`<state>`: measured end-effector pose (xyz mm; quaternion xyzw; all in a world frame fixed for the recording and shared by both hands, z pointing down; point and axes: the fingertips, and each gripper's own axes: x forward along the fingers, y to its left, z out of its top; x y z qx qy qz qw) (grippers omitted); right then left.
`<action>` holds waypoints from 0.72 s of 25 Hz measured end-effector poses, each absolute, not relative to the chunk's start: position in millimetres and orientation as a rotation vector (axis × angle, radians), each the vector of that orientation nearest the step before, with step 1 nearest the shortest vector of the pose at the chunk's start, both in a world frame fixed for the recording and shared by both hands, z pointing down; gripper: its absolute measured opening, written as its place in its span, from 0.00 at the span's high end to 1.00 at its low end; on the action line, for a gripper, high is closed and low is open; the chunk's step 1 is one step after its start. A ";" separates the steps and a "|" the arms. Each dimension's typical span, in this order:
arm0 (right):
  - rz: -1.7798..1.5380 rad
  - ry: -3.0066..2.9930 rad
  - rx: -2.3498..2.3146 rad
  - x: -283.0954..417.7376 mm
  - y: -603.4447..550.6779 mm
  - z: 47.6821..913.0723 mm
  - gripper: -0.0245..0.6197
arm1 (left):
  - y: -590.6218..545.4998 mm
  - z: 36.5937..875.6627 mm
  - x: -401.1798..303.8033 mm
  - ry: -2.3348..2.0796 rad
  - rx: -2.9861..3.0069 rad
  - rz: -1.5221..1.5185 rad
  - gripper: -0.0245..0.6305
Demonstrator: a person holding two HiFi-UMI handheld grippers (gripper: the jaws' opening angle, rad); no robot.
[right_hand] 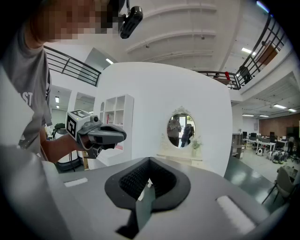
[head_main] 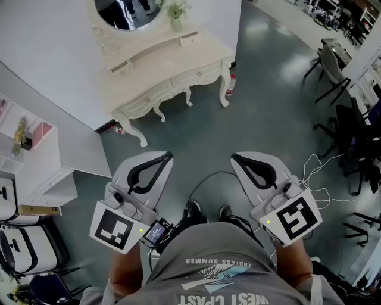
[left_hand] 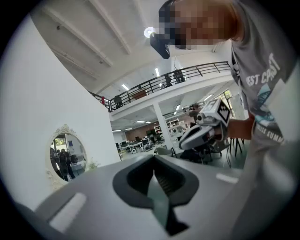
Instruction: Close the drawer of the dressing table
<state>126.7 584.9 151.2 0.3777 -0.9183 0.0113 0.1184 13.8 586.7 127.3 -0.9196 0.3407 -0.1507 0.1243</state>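
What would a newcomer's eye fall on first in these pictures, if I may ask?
The cream, carved dressing table stands at the top of the head view, with an oval mirror above it and a small upper drawer that seems to stick out. Nearer, the left gripper and the right gripper point toward it over the grey floor, both shut and empty, well short of the table.

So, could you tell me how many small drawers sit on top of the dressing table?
2. One small drawer is at the left end of the dressing table top in the head view, the other at the right end. None seems hidden.
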 end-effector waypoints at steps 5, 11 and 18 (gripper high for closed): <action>0.031 -2.694 1.108 131.1 577.3 150.9 0.96 | 581.2 127.2 19.2 1.007 -2.684 -0.434 0.96; 0.050 -2.690 1.119 134.6 562.2 155.0 0.96 | 565.7 131.5 21.1 1.001 -2.689 -0.448 0.96; 0.072 -2.659 1.145 123.5 538.2 158.7 0.96 | 543.2 137.0 8.3 0.975 -2.714 -0.444 0.96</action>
